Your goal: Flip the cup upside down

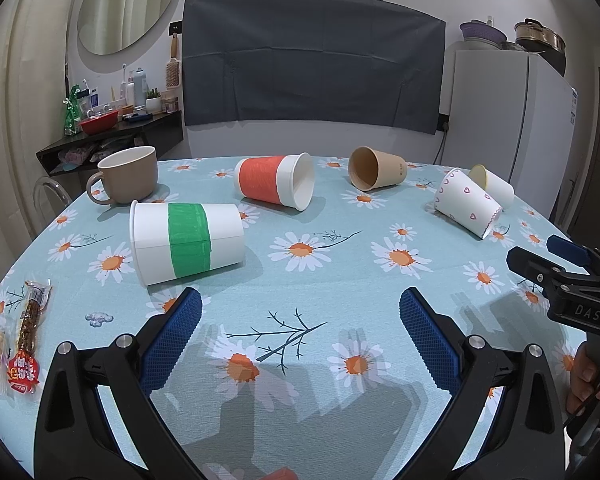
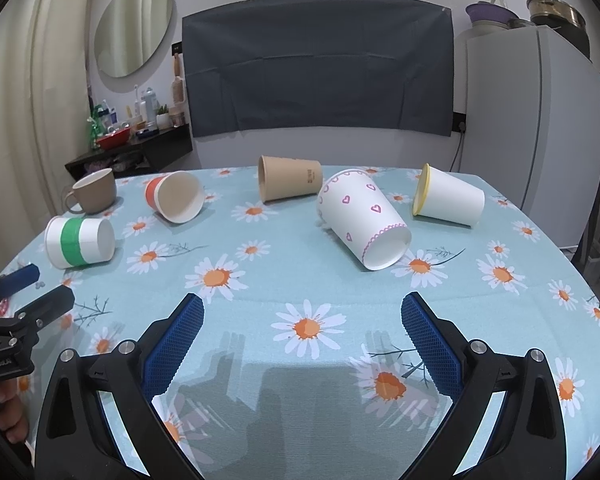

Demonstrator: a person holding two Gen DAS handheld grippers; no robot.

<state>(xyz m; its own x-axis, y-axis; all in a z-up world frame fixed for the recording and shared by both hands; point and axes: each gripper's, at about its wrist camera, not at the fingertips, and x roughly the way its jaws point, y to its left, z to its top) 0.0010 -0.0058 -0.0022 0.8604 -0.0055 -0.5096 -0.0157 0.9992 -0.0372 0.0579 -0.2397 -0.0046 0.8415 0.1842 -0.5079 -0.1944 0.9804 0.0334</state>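
Several paper cups lie on their sides on the daisy tablecloth: a green-banded cup (image 1: 186,242) (image 2: 80,242), an orange-banded cup (image 1: 276,186) (image 2: 176,196), a brown cup (image 1: 376,174) (image 2: 290,178), a pink-heart cup (image 1: 468,204) (image 2: 364,220) and a yellow-rimmed cup (image 1: 494,184) (image 2: 448,198). A beige mug (image 1: 126,176) (image 2: 94,192) stands upright at the far left. My left gripper (image 1: 300,316) is open and empty, just short of the green-banded cup. My right gripper (image 2: 302,320) is open and empty, in front of the pink-heart cup.
Snack packets (image 1: 24,340) lie at the table's left edge. A transparent chair (image 1: 48,196) stands behind the mug. A dark shelf with toiletries (image 1: 112,128) is at the back left, a white fridge (image 1: 504,120) at the back right. The right gripper shows at the left view's right edge (image 1: 556,264).
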